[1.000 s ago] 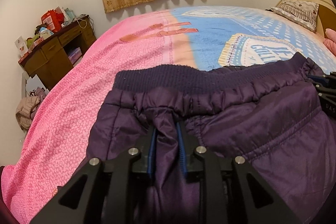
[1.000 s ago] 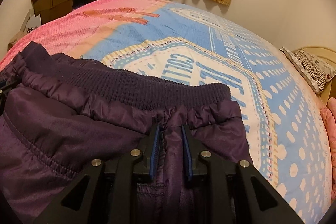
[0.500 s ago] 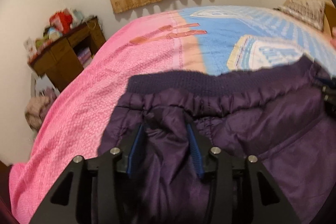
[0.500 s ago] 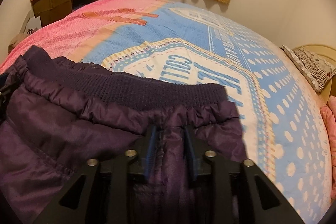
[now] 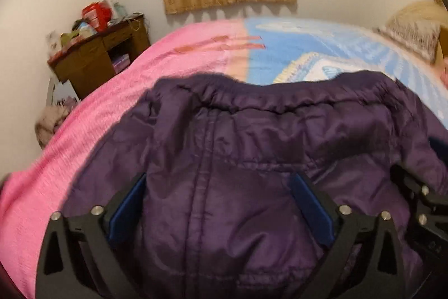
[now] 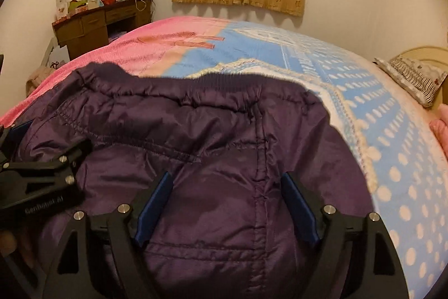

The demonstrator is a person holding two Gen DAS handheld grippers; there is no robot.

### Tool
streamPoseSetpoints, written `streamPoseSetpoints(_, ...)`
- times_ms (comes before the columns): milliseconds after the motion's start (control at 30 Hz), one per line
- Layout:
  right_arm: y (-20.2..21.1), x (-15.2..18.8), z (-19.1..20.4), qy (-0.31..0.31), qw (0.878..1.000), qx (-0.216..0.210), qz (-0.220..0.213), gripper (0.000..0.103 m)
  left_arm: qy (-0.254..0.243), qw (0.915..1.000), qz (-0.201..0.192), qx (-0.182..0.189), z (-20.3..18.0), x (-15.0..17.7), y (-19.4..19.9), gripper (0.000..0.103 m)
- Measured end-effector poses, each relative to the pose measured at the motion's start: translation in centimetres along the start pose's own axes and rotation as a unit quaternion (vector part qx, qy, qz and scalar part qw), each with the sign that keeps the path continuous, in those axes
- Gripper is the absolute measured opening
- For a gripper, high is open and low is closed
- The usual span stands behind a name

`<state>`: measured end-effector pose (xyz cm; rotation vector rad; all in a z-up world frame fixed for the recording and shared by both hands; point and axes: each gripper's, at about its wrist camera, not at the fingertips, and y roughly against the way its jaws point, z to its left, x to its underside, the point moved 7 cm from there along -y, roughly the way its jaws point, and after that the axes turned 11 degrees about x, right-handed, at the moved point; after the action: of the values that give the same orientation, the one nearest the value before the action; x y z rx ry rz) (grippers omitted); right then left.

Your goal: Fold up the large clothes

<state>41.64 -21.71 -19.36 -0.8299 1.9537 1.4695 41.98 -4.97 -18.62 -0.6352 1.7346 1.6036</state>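
Purple and puffy, the coat (image 5: 252,159) lies on the bed (image 5: 112,108), on the near side where pink meets blue. From the left wrist view, the left gripper (image 5: 221,203) is wide apart and holds nothing. Its blue pads (image 5: 126,209) sit over the coat, one on each side of a long seam. The ribbed hem points to the far edge of the bed. The right gripper's black frame shows at the right edge.

From the right wrist view, the right gripper (image 6: 226,203) is spread wide too, with nothing in it. The coat fills the space below it, and the left gripper sits just beside it at the left.

I think one fold is laid down and let go. Next, both grippers need a new edge of the coat to pinch for another fold.
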Motion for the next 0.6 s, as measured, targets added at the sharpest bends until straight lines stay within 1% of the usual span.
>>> streamPoseSetpoints(100, -0.8, 0.7, 0.7, 0.025, 1.000, 0.015, 0.004, 0.083, -0.018, 0.9996, 0.001, -0.022, -0.4, 0.1, -0.4, 0.103)
streamPoseSetpoints(200, -1.6, 1.0, 0.5, 0.021, 1.000, 0.006, 0.016, 0.084, -0.021, 0.9994, 0.001, -0.029, -0.5, 0.3, -0.5, 0.103)
streamPoseSetpoints(400, -2.2, 1.0, 0.5, 0.033, 0.999, 0.013, 0.024, 0.085, -0.025, 0.9992, 0.011, -0.031, -0.5, 0.7, -0.7, 0.103)
streamPoseSetpoints(600, -2.4, 0.8, 0.5, 0.035, 0.999, 0.014, 0.021, 0.086, -0.026, 0.9991, 0.009, -0.033, -1.0, 0.6, -0.7, 0.103)
